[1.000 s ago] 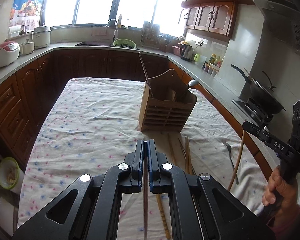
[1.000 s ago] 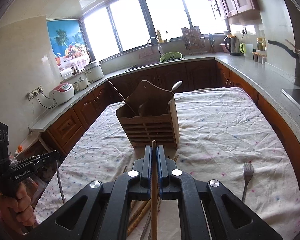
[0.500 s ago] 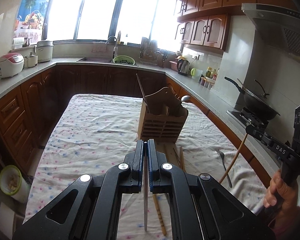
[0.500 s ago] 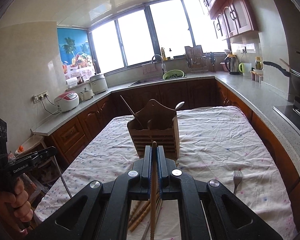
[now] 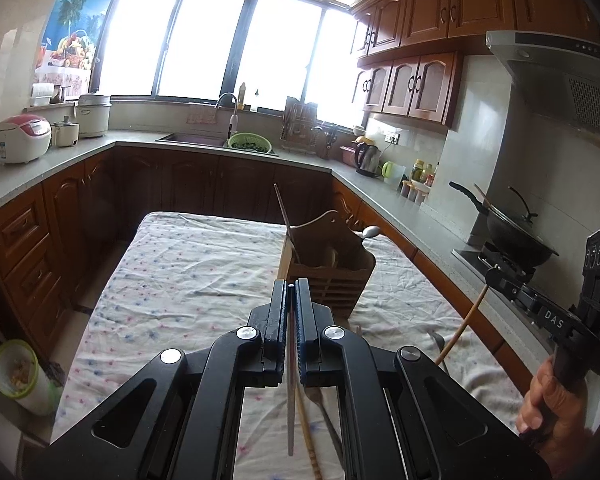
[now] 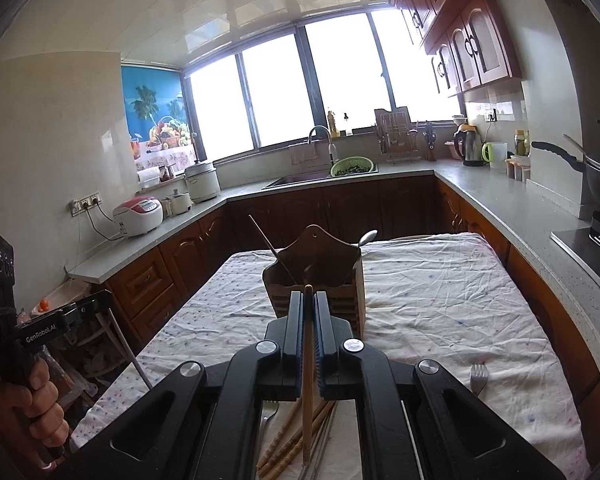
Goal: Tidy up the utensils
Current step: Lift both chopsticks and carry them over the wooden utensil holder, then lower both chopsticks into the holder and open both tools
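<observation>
- A kitchen with wood cabinets, grey counters and bright windows; in the middle a table [image 5: 188,280] under a spotted cloth.
- Nearest in the left wrist view, the left gripper [image 5: 291,292] has its jaws closed on a thin grey chopstick [image 5: 291,400]. The stick runs lengthwise between the pads, its tip just showing at the jaw ends and its tail hanging down toward the camera.
- Nearest in the right wrist view, the right gripper [image 6: 308,300] is clamped on a wooden chopstick [image 6: 308,392], held the same way: long axis along the fingers, top end poking just past the jaw tips, lower end hanging free above the cloth.
- Under the right gripper, loose chopsticks [image 6: 288,436] lie in a bundle on the cloth, pointing roughly toward the holder; a fork [image 6: 478,378] lies off to the right, tines away from the camera.
- A hand [image 5: 548,400] grips the right gripper's handle at the edge of the left view.
- Further on, straight ahead of both grippers, a slatted wooden holder [image 6: 320,276] stands upright on the cloth. One thin stick leans out of its left side, and a spoon [image 6: 367,237] sticks up at its right, bowl uppermost.
- Far back, a green colander [image 5: 249,145] of greens sits by the sink.
</observation>
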A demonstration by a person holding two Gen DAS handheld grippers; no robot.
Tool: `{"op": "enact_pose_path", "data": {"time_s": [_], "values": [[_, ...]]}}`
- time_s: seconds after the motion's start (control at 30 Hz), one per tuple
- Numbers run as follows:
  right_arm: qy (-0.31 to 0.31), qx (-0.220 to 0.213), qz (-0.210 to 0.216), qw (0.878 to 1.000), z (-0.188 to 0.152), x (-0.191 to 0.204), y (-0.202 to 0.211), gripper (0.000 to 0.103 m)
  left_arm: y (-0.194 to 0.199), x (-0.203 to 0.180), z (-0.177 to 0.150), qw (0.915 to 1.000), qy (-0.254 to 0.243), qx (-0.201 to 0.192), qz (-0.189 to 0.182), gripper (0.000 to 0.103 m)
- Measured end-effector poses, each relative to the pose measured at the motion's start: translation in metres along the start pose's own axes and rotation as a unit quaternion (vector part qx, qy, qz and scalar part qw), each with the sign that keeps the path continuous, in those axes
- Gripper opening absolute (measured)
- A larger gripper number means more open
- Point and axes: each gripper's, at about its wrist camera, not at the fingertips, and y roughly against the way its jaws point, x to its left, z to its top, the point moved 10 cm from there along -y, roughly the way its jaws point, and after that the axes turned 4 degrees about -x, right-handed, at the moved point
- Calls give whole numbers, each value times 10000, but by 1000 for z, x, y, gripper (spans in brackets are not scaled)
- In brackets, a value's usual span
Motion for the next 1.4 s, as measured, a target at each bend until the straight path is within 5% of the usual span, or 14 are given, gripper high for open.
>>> {"op": "enact_pose_path", "data": {"time_s": [0.43, 1.03, 1.4], "values": [[-10, -296, 50, 9995, 35, -4, -28, 5, -33, -13, 55, 9983, -51, -585, -23, 3], [43, -1145, -72, 9934, 139, -22, -89, 5, -109, -25, 165, 9893, -47, -1456, -37, 3], [18, -1066, -232, 9940, 118, -47, -140, 5, -181, -12, 135, 9909, 138, -1330, 166, 3]]}}
